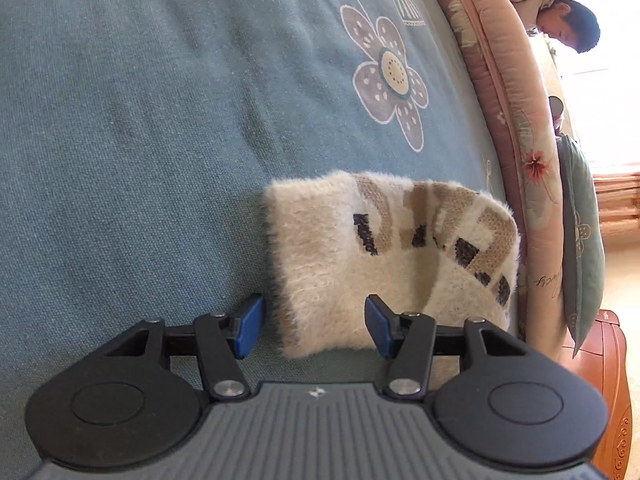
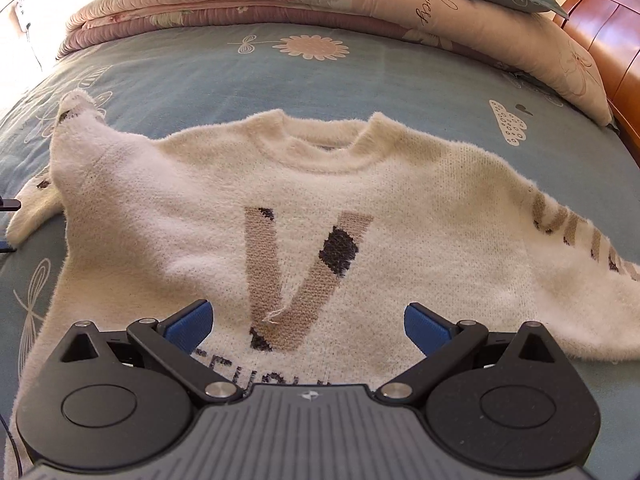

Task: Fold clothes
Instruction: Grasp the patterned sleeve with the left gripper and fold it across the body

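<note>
The left gripper [image 1: 314,326] has its blue pads parted with nothing pinched; a fuzzy cream sleeve cuff [image 1: 384,256] lies on the bedspread beyond the gap, its near end reaching between the pads, and whether they touch it cannot be told. The right gripper [image 2: 307,326] stands wide open above the chest of the cream sweater [image 2: 304,208], which lies spread front-up on the blue flowered bedspread [image 2: 192,76]. Its hem is hidden under the gripper body, lettering below the tan V cut off. One sleeve runs out of frame at right. A folded pink quilt [image 2: 248,4] lies past the collar.
</note>
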The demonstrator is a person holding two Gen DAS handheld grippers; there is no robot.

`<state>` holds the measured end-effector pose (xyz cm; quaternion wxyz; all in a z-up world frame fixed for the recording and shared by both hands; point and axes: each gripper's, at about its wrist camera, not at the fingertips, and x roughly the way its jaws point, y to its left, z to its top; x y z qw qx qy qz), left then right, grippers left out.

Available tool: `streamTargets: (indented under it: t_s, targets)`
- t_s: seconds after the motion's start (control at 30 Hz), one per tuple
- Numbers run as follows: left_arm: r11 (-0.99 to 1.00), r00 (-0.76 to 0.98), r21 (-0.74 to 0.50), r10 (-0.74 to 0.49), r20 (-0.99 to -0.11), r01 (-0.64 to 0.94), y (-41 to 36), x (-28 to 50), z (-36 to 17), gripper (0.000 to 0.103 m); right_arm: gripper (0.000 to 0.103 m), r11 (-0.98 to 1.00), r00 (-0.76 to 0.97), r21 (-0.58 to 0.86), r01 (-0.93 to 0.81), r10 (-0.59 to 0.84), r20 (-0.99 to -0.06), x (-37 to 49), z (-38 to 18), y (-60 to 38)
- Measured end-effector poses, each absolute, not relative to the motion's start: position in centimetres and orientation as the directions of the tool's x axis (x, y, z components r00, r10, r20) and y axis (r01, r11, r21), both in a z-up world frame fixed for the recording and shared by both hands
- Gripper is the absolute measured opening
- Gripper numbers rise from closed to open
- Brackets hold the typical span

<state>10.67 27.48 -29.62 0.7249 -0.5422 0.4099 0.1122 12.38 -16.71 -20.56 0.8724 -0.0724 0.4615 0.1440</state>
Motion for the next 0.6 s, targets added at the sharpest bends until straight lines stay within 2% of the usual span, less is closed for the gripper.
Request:
streamTargets:
  t_s: [0.27,0.33,0.37,0.4,0.43,0.6]
  targets:
    - [0.406,0.694,-0.756,-0.322,-0.644,-0.513,27.9,14.5,-30.4,0.055,0.103,0.955,0.528,0.021,-0.297,0.182,-0.829,12.4,-20.7,-14.1]
    - [0.451,0.684,-0.74,-0.32,-0.656,-0.499,27.6,14.9,-30.0,0.051,0.103,0.954,0.527,0.022,-0.299,0.184,-0.83,12.4,-20.7,-13.4]
    - [0.485,0.67,-0.721,-0.316,-0.672,-0.495,27.4,15.1,-29.8,0.039,0.103,0.954,0.526,0.023,-0.299,0.185,-0.83,12.5,-20.7,-13.1]
    - [0.526,0.646,-0.691,-0.309,-0.698,-0.495,27.3,15.3,-29.5,0.017,0.103,0.954,0.526,0.023,-0.299,0.184,-0.831,12.5,-20.7,-12.8]
    - [0.567,0.622,-0.66,-0.3,-0.723,-0.494,27.2,15.6,-29.2,0.01,0.103,0.954,0.525,0.023,-0.3,0.185,-0.831,12.5,-20.7,-12.5]
    - [0.671,0.608,-0.602,-0.275,-0.745,-0.434,27.7,15.6,-26.4,0.007,0.103,0.948,0.527,0.006,-0.318,0.182,-0.83,12.7,-20.4,-11.2]
